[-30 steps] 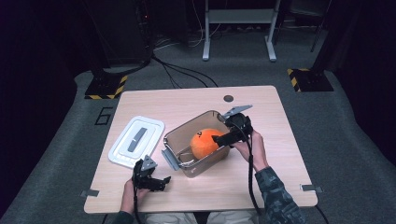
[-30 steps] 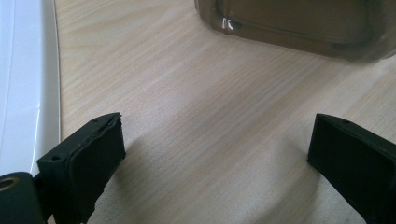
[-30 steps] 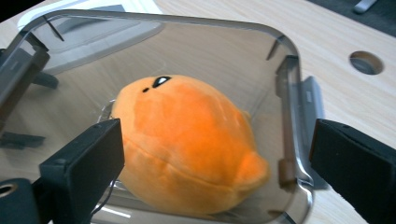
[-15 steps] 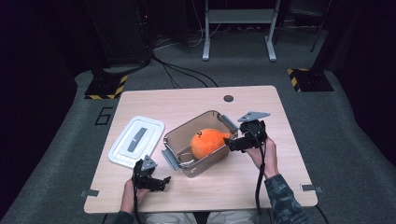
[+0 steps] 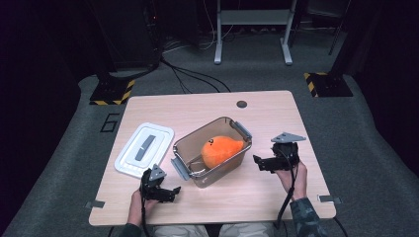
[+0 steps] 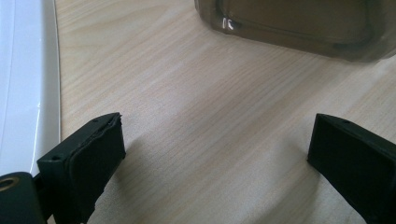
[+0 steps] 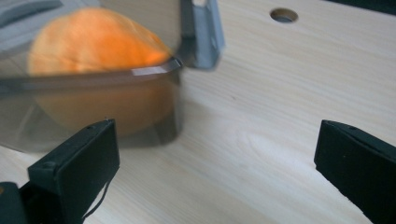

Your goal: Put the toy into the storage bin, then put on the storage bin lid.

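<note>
Black jaws of left gripper [image 5: 170, 191] and right gripper [image 5: 258, 163] spread apart, empty, flanking bin. Orange plush toy [image 5: 221, 149] already inside clear bin [image 5: 197, 174]. White lid [image 5: 144, 149] beside bin, apparently left to fit.

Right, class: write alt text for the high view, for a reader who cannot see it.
An orange plush toy lies inside a clear brown container on a wooden table, with a white lid lying to its left. A person holds an open hand-held gripper on each side, left and right, neither touching anything.
</note>
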